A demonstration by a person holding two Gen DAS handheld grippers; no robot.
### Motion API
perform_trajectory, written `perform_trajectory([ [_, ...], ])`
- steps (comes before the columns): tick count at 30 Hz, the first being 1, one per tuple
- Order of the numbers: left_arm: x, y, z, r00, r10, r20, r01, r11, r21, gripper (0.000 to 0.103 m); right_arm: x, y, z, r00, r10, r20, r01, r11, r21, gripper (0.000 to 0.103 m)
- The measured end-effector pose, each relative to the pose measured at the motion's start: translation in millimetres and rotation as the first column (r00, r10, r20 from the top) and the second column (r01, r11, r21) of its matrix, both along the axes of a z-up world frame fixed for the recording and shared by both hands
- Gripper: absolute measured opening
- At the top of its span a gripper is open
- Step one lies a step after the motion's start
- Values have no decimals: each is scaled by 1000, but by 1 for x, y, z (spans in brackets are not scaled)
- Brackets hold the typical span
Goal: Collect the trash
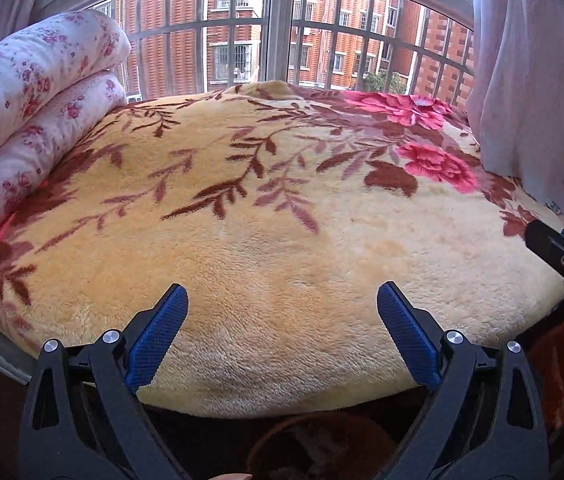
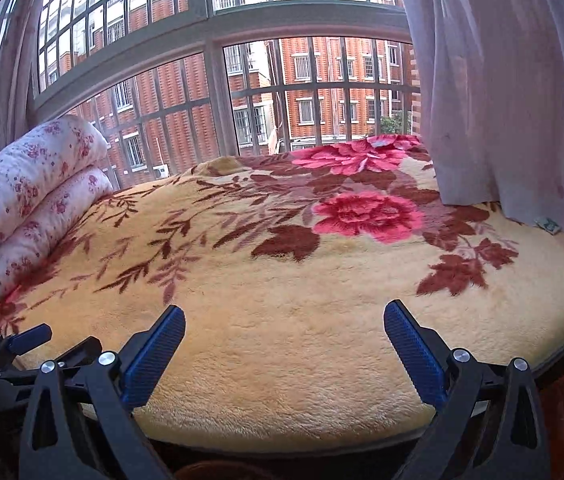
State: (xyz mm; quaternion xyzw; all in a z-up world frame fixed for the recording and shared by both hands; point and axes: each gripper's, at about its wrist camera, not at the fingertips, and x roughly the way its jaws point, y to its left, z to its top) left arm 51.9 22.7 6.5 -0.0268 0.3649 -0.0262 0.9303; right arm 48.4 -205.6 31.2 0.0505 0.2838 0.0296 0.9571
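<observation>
Two claws hover over a bed by a barred window, both spread wide with nothing between their blue pads: the left claw (image 1: pixel 282 300) low in the centre of its own view, the right claw (image 2: pixel 284 320) likewise in its view. The floral blanket (image 1: pixel 282 216) fills the middle of each frame and looks almost bare; a folded quilt (image 1: pixel 30 96) sits at the upper left. The only likely piece of trash is a small crumpled wrapper (image 2: pixel 548 225) at the right edge of the right wrist view, lying on the blanket just below the hem of the curtain (image 2: pixel 502 100); what it is exactly is too small to tell. A brown basket (image 1: pixel 318 446), partly hidden, shows at the bottom of the left view, probably the bin. The sensible approach is to send the right claw, the closer one, toward the wrapper, come down from above, and pinch the wrapper alone, catching neither pile nor curtain.
</observation>
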Motion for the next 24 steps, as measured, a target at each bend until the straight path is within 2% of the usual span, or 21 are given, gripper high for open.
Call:
perform_trajectory([
  [5, -1, -3, 0, 1000, -5, 6, 5, 1000, -6, 93, 6, -3, -10, 999, -14, -37, 15, 1000, 23, 98],
  [10, -1, -5, -1, 1000, -20, 5, 20, 999, -26, 93, 7, -2, -12, 999, -16, -39, 17, 1000, 10, 98],
  [24, -2, -12, -6, 999, -39, -3, 39, 999, -12, 93, 8, -1, -17, 998, -14, -54, 14, 1000, -4, 98],
])
